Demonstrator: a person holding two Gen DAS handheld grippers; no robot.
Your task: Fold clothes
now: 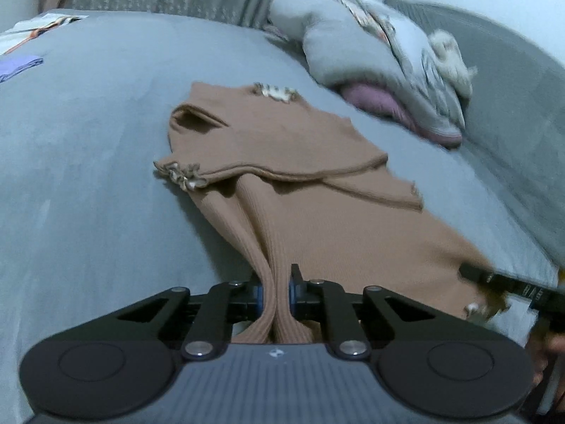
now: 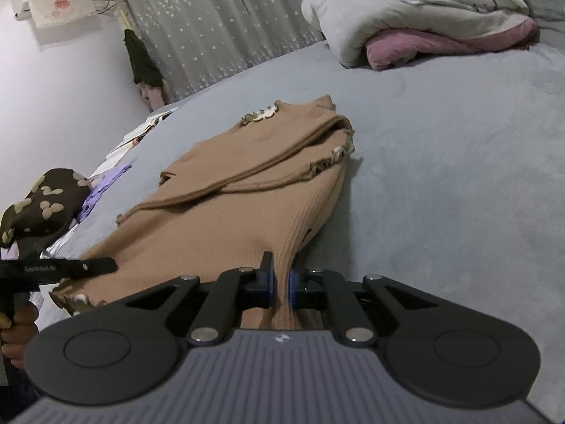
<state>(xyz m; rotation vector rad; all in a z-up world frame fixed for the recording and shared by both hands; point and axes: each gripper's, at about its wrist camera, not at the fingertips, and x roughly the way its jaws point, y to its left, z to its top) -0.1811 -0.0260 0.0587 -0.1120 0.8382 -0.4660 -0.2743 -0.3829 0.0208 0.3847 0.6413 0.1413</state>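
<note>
A ribbed brown top (image 1: 300, 162), sleeves folded across, lies on the grey bed (image 1: 88, 141). The left gripper (image 1: 276, 295) and right gripper (image 2: 279, 284) each clamp its near hem.

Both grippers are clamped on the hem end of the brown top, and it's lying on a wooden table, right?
Not a table: the brown top lies on a grey bed, as the right wrist view shows. The left gripper and right gripper are clamped on it.

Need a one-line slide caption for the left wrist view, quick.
Left gripper pinches the brown ribbed top's hem on the grey bed; sleeves already folded in.
</note>
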